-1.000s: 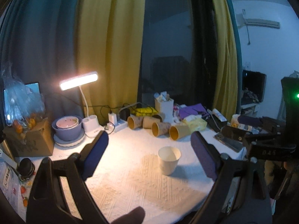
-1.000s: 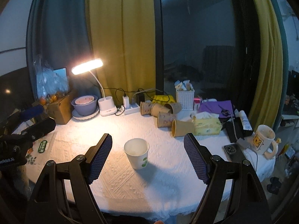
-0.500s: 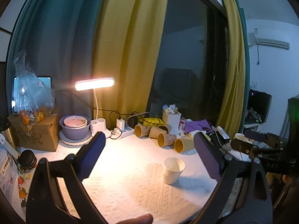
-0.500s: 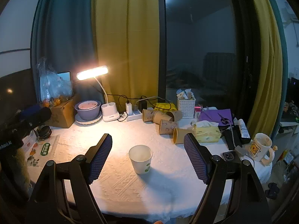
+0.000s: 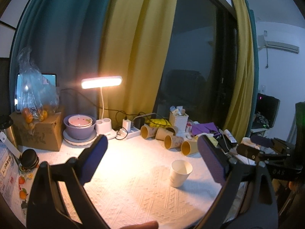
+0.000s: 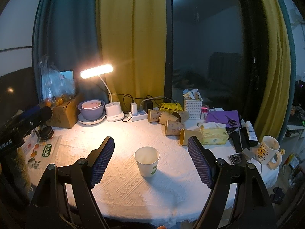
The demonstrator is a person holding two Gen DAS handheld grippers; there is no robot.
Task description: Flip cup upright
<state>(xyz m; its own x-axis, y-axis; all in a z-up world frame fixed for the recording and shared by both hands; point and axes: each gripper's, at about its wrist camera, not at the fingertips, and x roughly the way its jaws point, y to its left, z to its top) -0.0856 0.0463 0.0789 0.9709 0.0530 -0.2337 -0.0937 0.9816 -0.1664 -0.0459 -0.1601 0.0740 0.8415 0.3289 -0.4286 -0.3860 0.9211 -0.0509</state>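
Note:
A white paper cup [image 6: 147, 161] stands upright, mouth up, on the white tablecloth [image 6: 124, 187]; it also shows in the left wrist view [image 5: 180, 172]. My right gripper [image 6: 151, 158] is open and empty, held back above the table's near edge with the cup between its fingers in view but farther off. My left gripper [image 5: 152, 161] is open and empty, also held back from the cup. Each gripper shows at the edge of the other's view: the right one [image 5: 266, 148], the left one [image 6: 24, 120].
Several brown paper cups [image 6: 171, 123] lie on their sides at the back. A lit desk lamp [image 6: 112, 112], stacked bowls [image 6: 91, 108], a cardboard box [image 6: 63, 112], a tissue box [image 6: 214, 134], a phone [image 6: 236, 159] and a mug [image 6: 267, 151] ring the table.
Both grippers have pulled back and risen a little from the table; the cup looks smaller and farther. The cup has stayed upright in place.

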